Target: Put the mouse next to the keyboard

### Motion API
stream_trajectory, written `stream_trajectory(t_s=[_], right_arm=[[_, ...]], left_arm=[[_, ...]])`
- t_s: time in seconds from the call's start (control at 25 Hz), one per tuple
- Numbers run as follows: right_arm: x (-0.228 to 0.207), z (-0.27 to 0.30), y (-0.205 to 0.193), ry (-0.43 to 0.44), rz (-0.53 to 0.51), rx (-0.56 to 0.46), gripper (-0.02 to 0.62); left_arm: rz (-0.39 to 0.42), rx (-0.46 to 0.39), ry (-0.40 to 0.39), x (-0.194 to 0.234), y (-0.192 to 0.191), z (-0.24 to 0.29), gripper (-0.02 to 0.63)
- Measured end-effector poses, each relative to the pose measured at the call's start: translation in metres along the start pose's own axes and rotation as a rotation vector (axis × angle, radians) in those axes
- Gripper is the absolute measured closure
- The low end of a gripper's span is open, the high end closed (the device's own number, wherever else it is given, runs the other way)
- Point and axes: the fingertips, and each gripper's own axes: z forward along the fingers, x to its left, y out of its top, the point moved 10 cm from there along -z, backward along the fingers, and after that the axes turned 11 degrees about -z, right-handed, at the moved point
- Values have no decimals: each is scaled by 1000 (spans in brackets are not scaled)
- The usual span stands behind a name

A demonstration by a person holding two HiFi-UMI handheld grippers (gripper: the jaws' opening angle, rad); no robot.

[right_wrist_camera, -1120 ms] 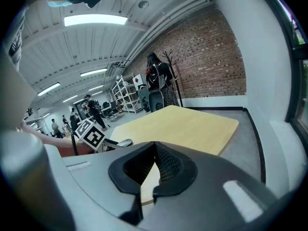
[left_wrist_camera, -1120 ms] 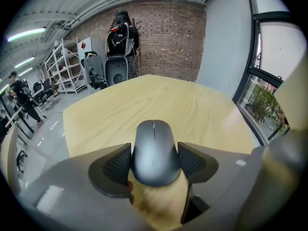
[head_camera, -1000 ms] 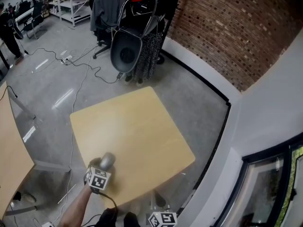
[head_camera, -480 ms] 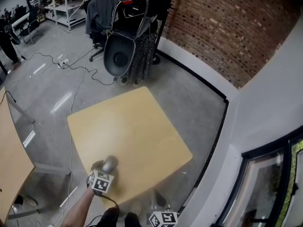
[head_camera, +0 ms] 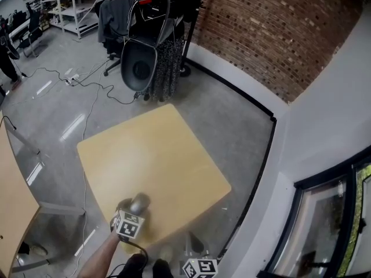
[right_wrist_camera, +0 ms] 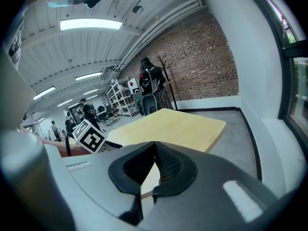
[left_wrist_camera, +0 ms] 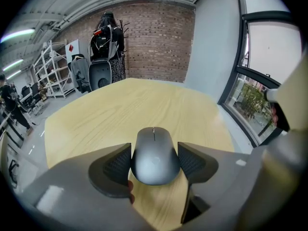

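Grip: left gripper clamped on smooth grey oval computer mouse, pads on both flanks, probably for carrying. Mouse at near edge of pale square wooden table. Idle right gripper has jaws together, empty, off table. Keyboard not in view.

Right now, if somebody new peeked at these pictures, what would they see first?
The grey mouse pops out first, squeezed between the jaws of the left hand-held gripper, by the near edge of the light wooden table. Past the table's far side runs a big red brick wall, with a coat rack full of dark clothes at its left end.
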Motion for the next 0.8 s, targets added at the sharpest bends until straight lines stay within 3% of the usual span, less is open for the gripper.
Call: stream_trajectory(t_s=[0.8], right_arm=[[-35, -28, -5, -52, 30, -14, 581]], left_arm=[[82, 22, -76, -69, -2, 12, 302]])
